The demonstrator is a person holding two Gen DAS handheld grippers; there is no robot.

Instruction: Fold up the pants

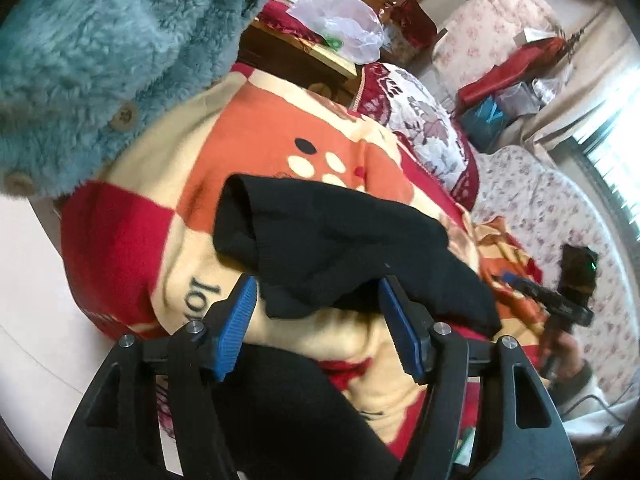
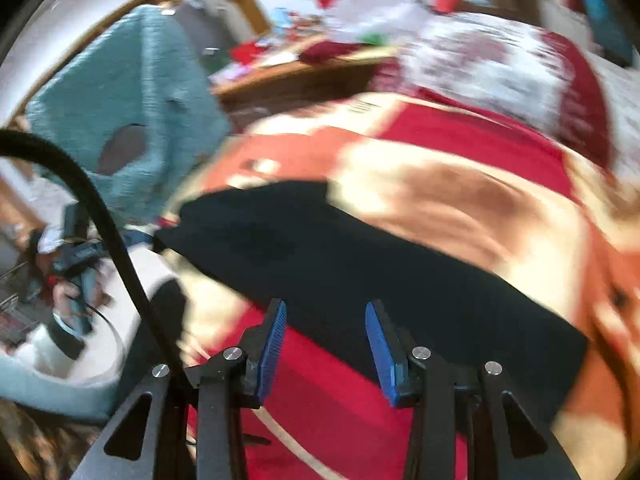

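Black pants [image 1: 340,248] lie folded on a red, orange and cream blanket [image 1: 248,152], just ahead of both grippers; left gripper [image 1: 318,326] stands wide open, holding nothing; right gripper [image 2: 325,344] is partly open, empty; teal fleece sleeve [image 1: 100,60] hangs upper left.

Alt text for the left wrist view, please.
Black pants lie folded on a red, orange and cream checked blanket, just beyond the open left gripper. A teal fleece jacket hangs upper left; the right gripper shows at the right edge.
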